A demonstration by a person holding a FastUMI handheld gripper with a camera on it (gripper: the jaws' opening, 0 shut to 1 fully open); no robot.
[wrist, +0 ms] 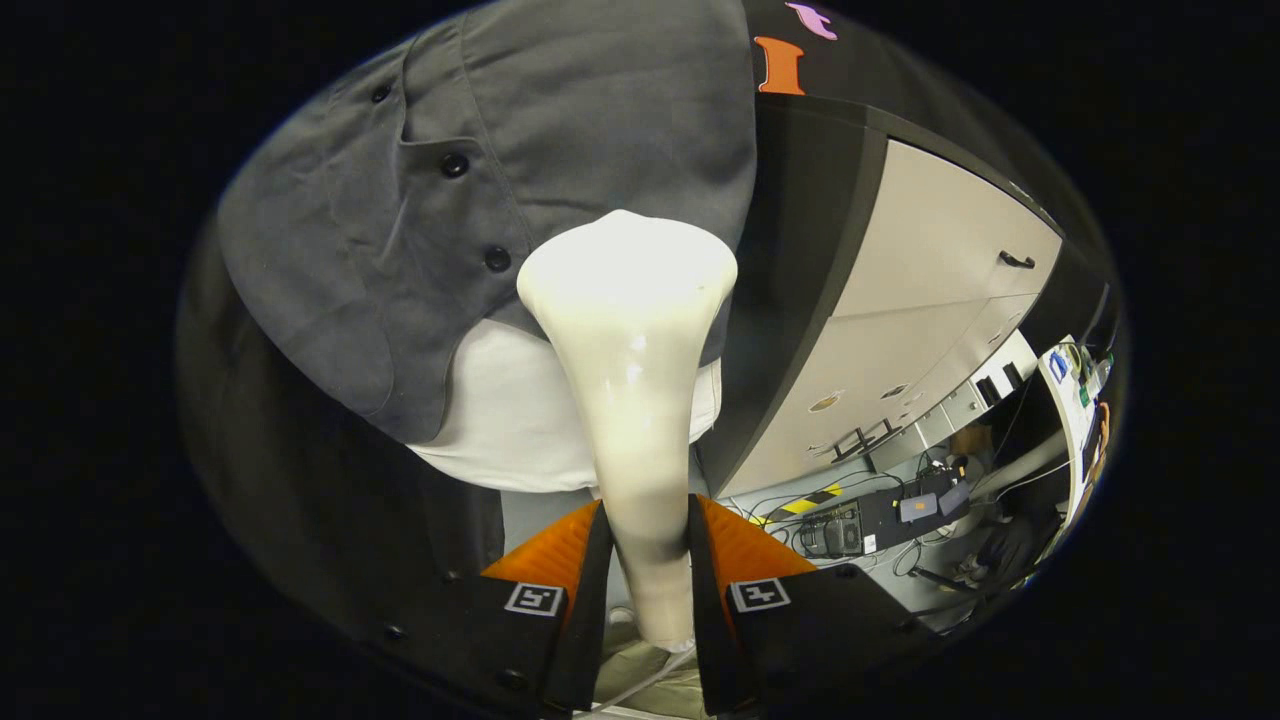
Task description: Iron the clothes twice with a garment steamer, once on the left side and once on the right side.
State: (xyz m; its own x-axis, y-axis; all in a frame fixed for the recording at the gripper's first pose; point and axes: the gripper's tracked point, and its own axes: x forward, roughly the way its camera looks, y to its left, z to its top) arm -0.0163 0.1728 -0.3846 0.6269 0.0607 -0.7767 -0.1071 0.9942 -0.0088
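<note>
- Black booth cloth hangs behind everything, with pale cabinets off at 3 o'clock.
- Cream steamer stands at centre — its handle pinched from both sides by the gripper at 6 o'clock.
- Its flared head meets the grey shirt toward 12 o'clock, white garment beneath.

Cream steamer head against grey shirt
</note>
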